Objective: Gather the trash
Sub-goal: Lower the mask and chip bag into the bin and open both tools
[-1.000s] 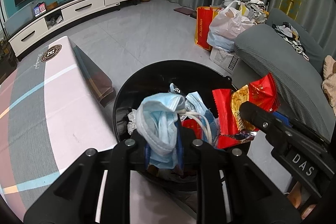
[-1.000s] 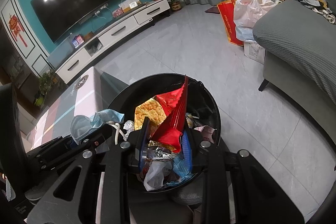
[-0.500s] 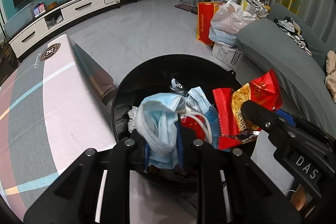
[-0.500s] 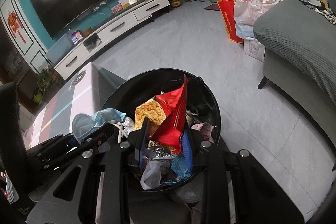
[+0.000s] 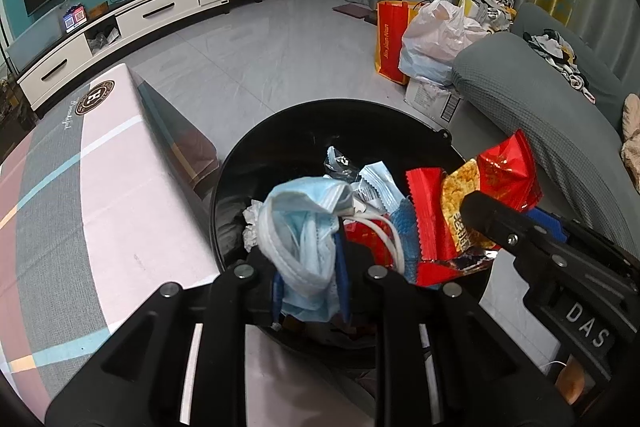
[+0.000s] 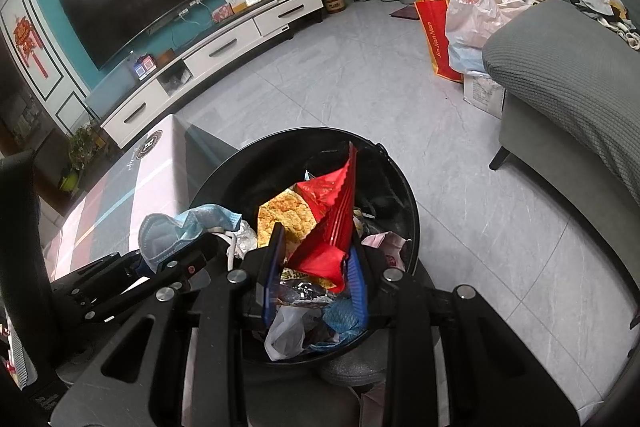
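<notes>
Black bin (image 5: 256,163) is wedged between patterned table (image 5: 100,187) and grey sofa (image 5: 532,99), already stuffed; both claws angled down over it, left gripper (image 5: 310,279) clamped on blue face mask (image 5: 304,227), right gripper (image 6: 316,267) on red snack wrapper (image 6: 332,223)

Pale blue mask (image 5: 308,227), red snack wrapper (image 6: 332,227), black bin (image 5: 280,143)

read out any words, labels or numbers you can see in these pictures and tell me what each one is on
"DAS": right gripper, on its body.
"Jin Jian Nan": red shopping bag, down its side.
Round emblem and script on the table: too small to read.
Print on the red snack wrapper: blurred.
Print on the cardboard box: too small.
</notes>
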### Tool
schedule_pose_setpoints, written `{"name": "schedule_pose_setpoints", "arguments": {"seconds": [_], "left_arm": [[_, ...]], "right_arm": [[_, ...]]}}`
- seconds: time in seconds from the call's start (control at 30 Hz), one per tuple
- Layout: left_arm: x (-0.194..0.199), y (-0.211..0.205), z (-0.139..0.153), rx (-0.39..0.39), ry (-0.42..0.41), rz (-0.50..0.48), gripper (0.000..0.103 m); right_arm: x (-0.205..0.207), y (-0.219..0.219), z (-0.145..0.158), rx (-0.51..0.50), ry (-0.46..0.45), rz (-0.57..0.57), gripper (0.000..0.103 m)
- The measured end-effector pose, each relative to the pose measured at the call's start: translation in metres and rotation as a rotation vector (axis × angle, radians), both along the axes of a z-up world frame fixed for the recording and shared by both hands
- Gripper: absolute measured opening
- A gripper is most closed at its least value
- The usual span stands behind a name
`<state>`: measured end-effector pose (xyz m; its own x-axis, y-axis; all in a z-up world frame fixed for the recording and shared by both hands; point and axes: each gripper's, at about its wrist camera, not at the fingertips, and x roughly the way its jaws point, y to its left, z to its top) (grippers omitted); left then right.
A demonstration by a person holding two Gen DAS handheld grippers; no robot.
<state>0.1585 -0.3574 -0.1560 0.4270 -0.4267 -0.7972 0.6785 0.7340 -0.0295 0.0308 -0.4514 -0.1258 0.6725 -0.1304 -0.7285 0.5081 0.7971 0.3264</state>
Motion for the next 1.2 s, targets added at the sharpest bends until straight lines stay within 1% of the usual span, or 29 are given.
{"name": "schedule_pose_setpoints", "arguments": {"seconds": [1.2], "left_arm": [[0.004, 0.001, -0.006, 0.040, -0.001, 0.003, 0.024]], "right_arm": [[0.010, 0.002, -0.010, 0.005, 0.053, 0.024, 0.031]]}}
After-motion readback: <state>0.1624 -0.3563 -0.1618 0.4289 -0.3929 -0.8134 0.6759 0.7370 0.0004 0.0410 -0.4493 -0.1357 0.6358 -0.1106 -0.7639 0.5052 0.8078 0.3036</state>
